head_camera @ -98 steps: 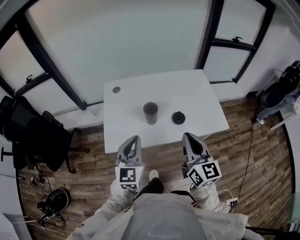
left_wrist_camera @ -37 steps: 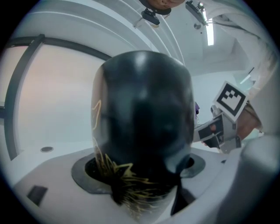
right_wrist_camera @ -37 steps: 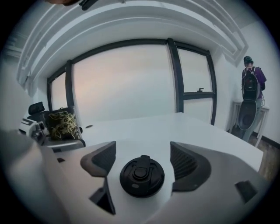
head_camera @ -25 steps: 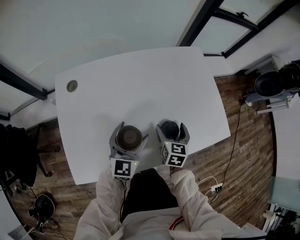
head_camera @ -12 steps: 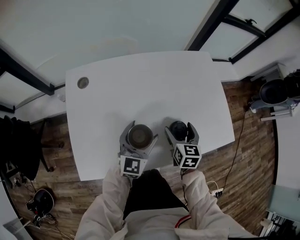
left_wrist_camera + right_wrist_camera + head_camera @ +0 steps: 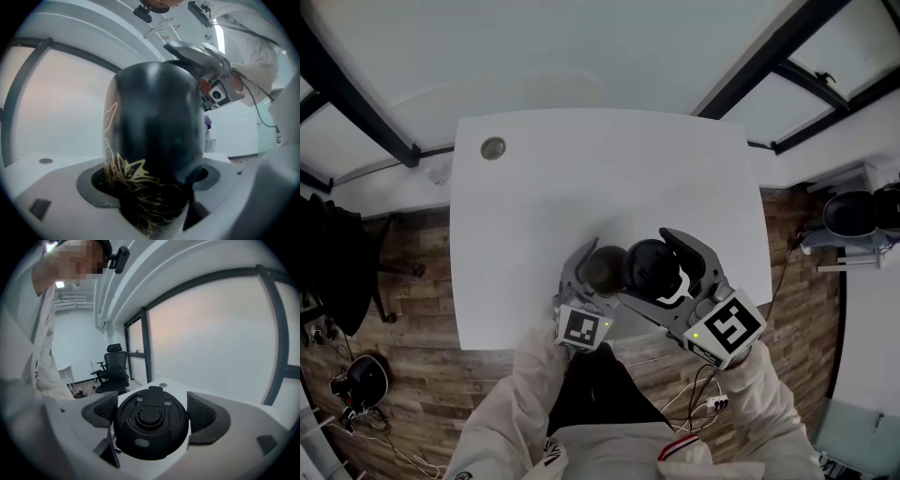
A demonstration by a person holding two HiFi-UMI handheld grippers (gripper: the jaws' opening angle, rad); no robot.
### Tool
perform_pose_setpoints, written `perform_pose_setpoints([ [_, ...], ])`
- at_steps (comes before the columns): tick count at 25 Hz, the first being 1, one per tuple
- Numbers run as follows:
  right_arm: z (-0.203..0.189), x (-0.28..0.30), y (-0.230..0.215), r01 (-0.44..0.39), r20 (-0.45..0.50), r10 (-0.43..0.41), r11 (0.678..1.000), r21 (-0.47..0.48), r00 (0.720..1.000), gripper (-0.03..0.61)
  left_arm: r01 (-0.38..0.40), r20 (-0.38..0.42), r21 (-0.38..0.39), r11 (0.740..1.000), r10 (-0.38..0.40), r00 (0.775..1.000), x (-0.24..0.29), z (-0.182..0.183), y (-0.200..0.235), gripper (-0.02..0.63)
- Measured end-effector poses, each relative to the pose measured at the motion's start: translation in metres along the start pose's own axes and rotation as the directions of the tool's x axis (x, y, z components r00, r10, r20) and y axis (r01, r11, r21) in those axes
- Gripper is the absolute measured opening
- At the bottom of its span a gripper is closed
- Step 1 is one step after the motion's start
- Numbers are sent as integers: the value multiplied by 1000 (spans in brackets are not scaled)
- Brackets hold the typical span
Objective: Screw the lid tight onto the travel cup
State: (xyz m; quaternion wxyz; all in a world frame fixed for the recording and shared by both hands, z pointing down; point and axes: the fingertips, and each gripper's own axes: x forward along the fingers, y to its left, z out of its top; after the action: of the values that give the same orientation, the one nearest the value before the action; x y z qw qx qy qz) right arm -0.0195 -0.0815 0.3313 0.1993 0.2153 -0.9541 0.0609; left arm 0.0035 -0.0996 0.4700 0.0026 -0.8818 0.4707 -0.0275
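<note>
The travel cup [image 6: 602,269] is dark with a gold pattern [image 6: 123,171] and stands on the white table [image 6: 544,206] near its front edge. My left gripper [image 6: 592,274] is shut on the cup's body, one pad on each side [image 6: 150,185]. The black round lid [image 6: 652,267] with a flip tab [image 6: 151,420] sits between the pads of my right gripper [image 6: 647,270], which is shut on it. The lid hangs above the table, right beside the cup's open mouth and partly over its right rim. In the left gripper view the right gripper [image 6: 204,58] shows above the cup.
A round cable grommet [image 6: 493,147] sits in the table's far left corner. A black office chair [image 6: 112,367] stands on the wooden floor [image 6: 403,309] to the left. Dark equipment [image 6: 853,211] lies at the right, and glass walls stand behind the table.
The right gripper has lifted the lid off the table and carried it left, up to the cup's mouth. The left gripper has kept its hold on the cup.
</note>
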Motion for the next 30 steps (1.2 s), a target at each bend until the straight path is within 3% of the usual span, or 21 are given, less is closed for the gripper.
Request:
perform_pose_setpoints([
  [7,-6,43,35,-130,-84,120,984,-120,989,448,25,8,-25,999,-24,1000,-1,9,0,423],
  [18,-29,61,38,-169,-167,143,973,-156,976,448,31,5,-26,999,-31,1000,0,6,2,423],
  [24,-27,62,38,-160,-103,145,976,-145,984,448,37,3,-27,999,-37,999,0,5,2,423],
  [27,-22,61,36,-130,-6,130,987,-97,991,448,46,-1,-25,999,-46,999,0,6,3,423],
  [30,-17,53,36,-187,97,189,982,-32,977,448,81,-14,-30,996,-81,997,-4,4,2,423],
])
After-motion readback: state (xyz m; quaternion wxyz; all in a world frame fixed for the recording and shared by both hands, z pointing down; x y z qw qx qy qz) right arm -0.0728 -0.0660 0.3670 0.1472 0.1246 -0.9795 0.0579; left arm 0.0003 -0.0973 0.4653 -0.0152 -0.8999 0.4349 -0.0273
